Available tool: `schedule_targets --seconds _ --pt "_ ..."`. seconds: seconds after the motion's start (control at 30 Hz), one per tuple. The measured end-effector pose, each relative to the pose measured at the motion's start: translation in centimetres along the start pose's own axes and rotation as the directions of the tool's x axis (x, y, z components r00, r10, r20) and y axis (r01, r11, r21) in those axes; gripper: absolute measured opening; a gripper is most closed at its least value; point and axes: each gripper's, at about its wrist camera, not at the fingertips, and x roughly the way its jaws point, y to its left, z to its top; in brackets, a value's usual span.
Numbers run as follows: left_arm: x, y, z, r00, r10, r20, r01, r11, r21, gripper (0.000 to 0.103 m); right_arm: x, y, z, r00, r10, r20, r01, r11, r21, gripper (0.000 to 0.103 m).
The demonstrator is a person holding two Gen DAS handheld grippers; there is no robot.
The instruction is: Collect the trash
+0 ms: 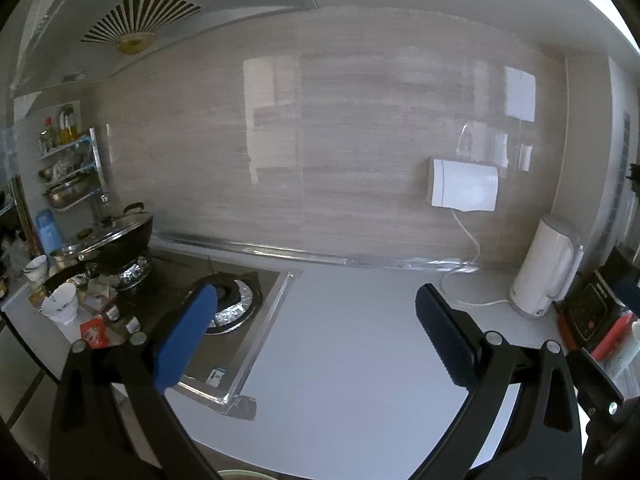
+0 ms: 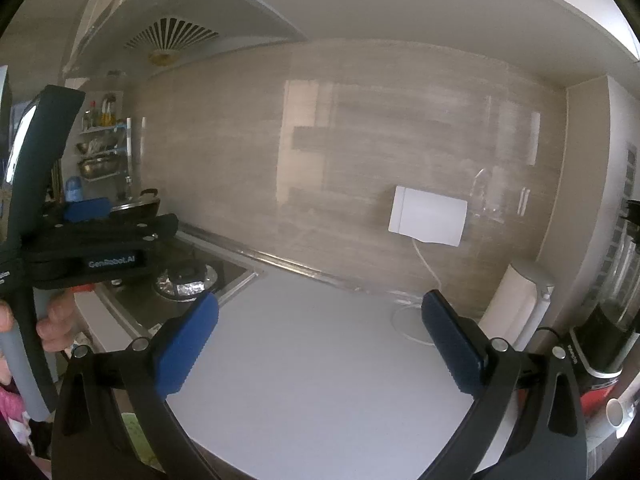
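My left gripper [image 1: 316,296] stands open above the white countertop [image 1: 340,360], with nothing between its blue pads. Far to its left, beside the stove, lie a red packet [image 1: 94,332] and crumpled wrappers [image 1: 102,284] among white bowls [image 1: 62,304]. My right gripper [image 2: 320,300] is also open and holds nothing, hovering over the same countertop [image 2: 320,380]. In the right wrist view, a hand [image 2: 56,320] holds the left tool's black housing [image 2: 104,248] at the left edge. No trash shows on the counter between either pair of fingers.
A gas stove [image 1: 224,308] with foil-lined burners and a lidded black wok [image 1: 116,240] sits at the left. A white kettle [image 1: 548,268] with its cord, an induction cooker [image 1: 588,312] and a blender [image 2: 616,300] stand at the right. A dish rack [image 1: 68,176] hangs on the far left wall.
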Motion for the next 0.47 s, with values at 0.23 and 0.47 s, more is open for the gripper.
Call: schedule_targets --seconds 0.23,0.47 --pt "0.43 -0.27 -0.18 1.0 0.023 0.003 -0.023 1.0 -0.008 0.095 0.02 -0.25 -0.06 1.0 0.005 -0.004 -0.004 1.0 0.008 0.101" --pt "0.44 -0.24 -0.19 1.0 0.01 -0.007 -0.01 1.0 -0.003 0.095 0.34 -0.51 -0.1 1.0 0.015 -0.007 -0.015 1.0 0.016 0.101"
